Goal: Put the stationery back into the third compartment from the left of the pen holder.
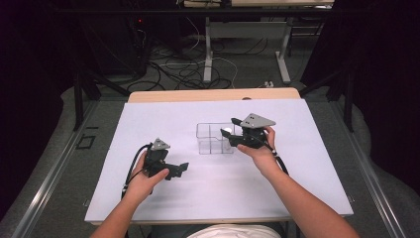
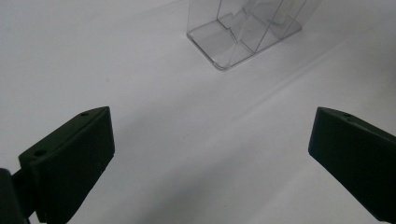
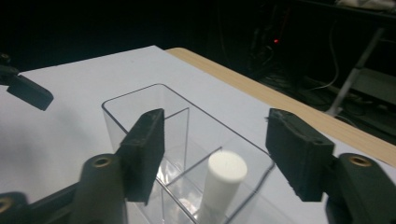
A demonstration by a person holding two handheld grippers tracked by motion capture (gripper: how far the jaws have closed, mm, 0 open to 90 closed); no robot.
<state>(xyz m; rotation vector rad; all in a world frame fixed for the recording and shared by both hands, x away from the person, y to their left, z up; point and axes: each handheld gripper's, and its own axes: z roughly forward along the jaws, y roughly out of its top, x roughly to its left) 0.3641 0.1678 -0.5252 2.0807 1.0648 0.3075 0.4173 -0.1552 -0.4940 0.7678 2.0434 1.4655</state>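
**Right jaws apart over white cylinder in clear divided box**

Forearms enter from the bottom of the high view, one hand on each gripper, above a white sheet (image 1: 163,198) that covers nearly the whole table (image 1: 213,94); a strip of pale wood shows along the table's far edge. Beyond it lie a dark floor, tangled cables and light metal legs of another table.

On the sheet, a little past its middle, stands the clear plastic box (image 1: 214,139), an open-topped bin split by clear dividers into compartments. It rests flat on the sheet, well apart from the left gripper and directly under the front of the right one.

Right gripper (image 3: 215,154) hangs over the box at its right end, grey three-cornered plate on top, held from behind by the right hand (image 1: 262,151). Its jaws are released: both black pads stand clear of everything, with a wide gap between them.

Left gripper (image 2: 210,158) sits low over bare sheet near the left front, in the left hand (image 1: 143,181). Its jaws are spread wide and grasp nothing; they face the box across open sheet.

Smallest is the white cylinder (image 3: 222,184). It stands nearly upright, leaning slightly, inside a right-end compartment of the box, its flat top below and between the right pads, touching neither.
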